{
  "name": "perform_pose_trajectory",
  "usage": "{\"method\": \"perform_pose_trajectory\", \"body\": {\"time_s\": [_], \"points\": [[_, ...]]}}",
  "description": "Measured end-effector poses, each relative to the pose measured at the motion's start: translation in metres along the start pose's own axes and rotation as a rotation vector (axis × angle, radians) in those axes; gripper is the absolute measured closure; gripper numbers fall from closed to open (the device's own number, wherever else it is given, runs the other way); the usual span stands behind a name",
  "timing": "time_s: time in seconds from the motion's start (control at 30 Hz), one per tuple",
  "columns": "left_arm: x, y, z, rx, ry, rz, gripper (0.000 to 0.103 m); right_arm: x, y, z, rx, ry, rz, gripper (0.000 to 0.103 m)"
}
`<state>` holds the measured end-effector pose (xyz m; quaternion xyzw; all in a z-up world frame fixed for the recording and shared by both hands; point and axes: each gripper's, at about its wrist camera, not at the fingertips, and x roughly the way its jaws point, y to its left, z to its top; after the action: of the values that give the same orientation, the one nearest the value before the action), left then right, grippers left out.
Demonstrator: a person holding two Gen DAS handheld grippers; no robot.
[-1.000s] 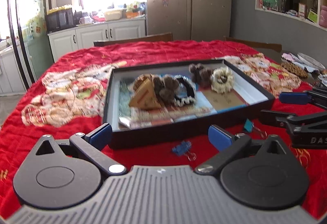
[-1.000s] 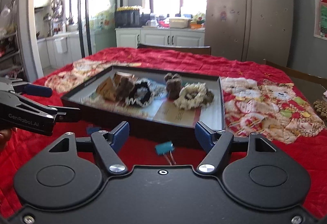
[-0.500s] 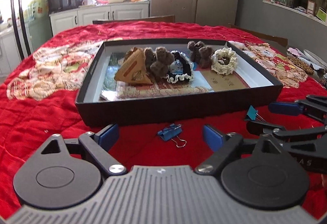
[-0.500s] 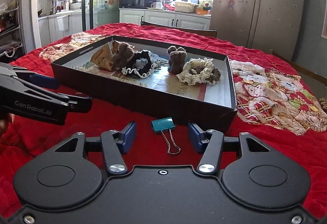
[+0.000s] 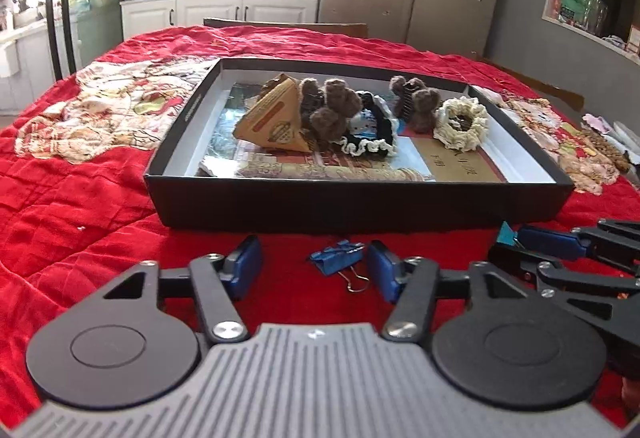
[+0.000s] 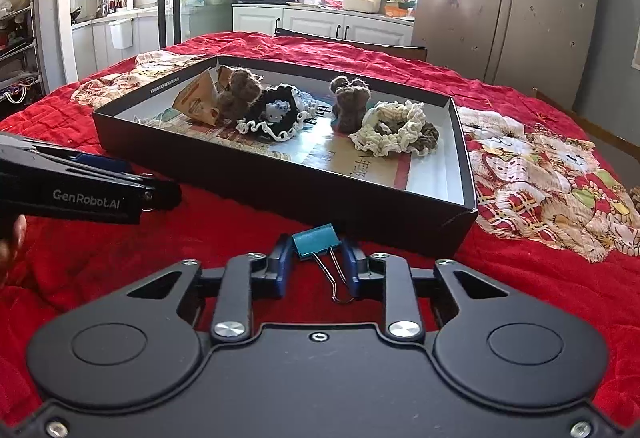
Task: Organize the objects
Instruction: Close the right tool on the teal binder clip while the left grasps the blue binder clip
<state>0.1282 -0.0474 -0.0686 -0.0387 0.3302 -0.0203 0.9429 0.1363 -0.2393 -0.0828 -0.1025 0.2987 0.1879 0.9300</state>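
Flanking teal clip point(image 6: 316, 240), right gripper point(image 6: 316, 266) contact unclear; handles partly hidden.

A red quilted cloth point(image 5: 80, 206) with cream patchwork panels covers the bench. The box point(image 5: 360, 204) is black outside, white inside. One binder clip point(image 5: 338, 258) is blue; the binder clip at three o'clock point(image 6: 316, 240) is teal. Gripper pads point(image 5: 244, 264) are blue.
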Motion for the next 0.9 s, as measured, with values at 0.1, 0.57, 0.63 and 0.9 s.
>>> {"method": "perform_pose_trajectory", "body": {"time_s": [0.1,0.57,0.63,0.9], "points": [[0.000,0.000,0.000,0.008,-0.004,0.016,0.054,0.001,0.000,0.000,0.000,0.001,0.000,0.078],[-0.008,0.008,-0.005,0.032,-0.003,-0.017,0.073,-0.001,-0.001,-0.002,0.018,-0.004,0.011,0.079],[-0.010,0.009,-0.005,0.036,0.001,-0.027,0.073,-0.001,-0.002,-0.001,0.024,-0.008,0.012,0.079],[-0.019,0.010,-0.006,0.066,0.012,-0.066,0.073,-0.010,-0.002,-0.002,0.031,-0.023,0.024,0.079]]}}
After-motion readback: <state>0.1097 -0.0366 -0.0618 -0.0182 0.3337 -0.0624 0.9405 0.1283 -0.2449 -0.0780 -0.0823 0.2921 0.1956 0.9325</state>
